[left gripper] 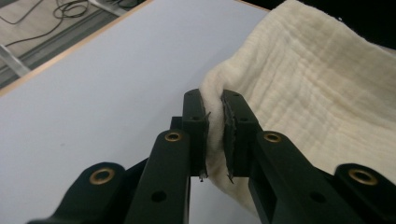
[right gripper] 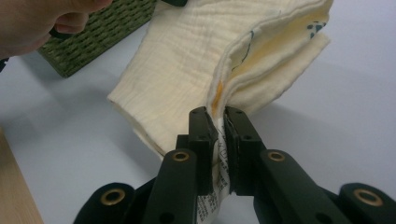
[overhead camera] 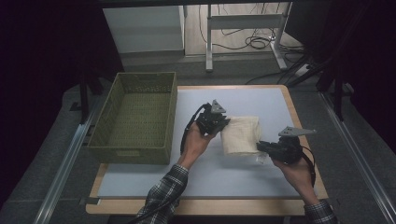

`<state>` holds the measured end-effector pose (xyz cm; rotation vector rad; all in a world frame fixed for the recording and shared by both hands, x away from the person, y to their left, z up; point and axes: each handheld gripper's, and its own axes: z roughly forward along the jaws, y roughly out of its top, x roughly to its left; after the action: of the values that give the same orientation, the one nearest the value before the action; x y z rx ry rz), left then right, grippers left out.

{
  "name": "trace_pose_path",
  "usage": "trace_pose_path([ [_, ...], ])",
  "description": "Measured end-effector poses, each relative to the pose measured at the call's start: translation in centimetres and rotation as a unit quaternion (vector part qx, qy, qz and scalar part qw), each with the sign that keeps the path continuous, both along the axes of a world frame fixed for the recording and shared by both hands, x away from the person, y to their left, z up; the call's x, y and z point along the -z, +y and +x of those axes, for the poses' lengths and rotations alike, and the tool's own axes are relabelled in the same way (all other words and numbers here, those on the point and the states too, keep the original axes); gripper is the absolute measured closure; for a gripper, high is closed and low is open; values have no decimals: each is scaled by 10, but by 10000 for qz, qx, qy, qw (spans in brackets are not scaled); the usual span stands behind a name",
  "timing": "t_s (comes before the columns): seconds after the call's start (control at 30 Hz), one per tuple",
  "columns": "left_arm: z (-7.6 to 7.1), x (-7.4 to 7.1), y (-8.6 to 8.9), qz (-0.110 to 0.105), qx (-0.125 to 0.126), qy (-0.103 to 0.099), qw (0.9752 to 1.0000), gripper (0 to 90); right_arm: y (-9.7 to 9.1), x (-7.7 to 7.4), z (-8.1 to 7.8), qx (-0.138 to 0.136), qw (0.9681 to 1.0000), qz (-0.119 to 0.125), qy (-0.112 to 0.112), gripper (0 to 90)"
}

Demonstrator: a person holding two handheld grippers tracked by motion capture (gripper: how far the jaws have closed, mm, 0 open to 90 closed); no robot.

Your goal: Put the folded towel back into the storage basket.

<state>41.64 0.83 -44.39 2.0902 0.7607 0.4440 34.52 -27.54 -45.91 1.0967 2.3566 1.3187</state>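
A folded cream cloth (overhead camera: 241, 135) sits near the middle of a table (overhead camera: 154, 179) with a pale top, to the right of a green woven basket (overhead camera: 135, 116) that stands at the table's left side. The cloth is the landmark here, and both tools work on it.

The left gripper (overhead camera: 220, 122) meets the cloth at its upper left corner, on the side facing the basket. In the left gripper view the left gripper (left gripper: 215, 122) has its two black jaws pressed onto a rounded fold of the cloth (left gripper: 308, 88), with the fabric bunched between the pads. From that pinch the cloth spreads away up and to the right, and its edge appears to hang clear of the table just below the jaws, though the angle makes this hard to judge.

The right gripper (overhead camera: 259, 147) reaches the cloth at its lower right corner, on the side away from the basket. In the right gripper view the right gripper (right gripper: 217, 122) clamps several stacked layers of the cloth (right gripper: 187, 65), and a white label with small print hangs down between the jaws. A yellow and dark pattern shows on an inner layer above the pinch. Beyond the cloth in that view lies a corner of the basket (right gripper: 102, 32), with part of a hand (right gripper: 42, 21) in front of it.
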Motion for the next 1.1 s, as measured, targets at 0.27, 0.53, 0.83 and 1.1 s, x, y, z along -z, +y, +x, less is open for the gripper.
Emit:
trace_pose_path([
  [0.27, -2, -14, 23, 191, -244, -184, 9994, 805, 29, -8, 10, -226, 9997, 27, -83, 818],
  [0.53, 0, -27, 51, 312, -494, -302, 9978, 804, 56, -20, 22, -403, 9991, 97, -121, 818],
  [0.83, 1, -41, 78, 483, -735, -393, 9953, 799, 84, -30, 34, -552, 9982, 171, -141, 818],
  [1.1, 6, -54, 102, 570, -889, -452, 9934, 796, 107, -42, 45, -640, 9976, 222, -152, 818],
])
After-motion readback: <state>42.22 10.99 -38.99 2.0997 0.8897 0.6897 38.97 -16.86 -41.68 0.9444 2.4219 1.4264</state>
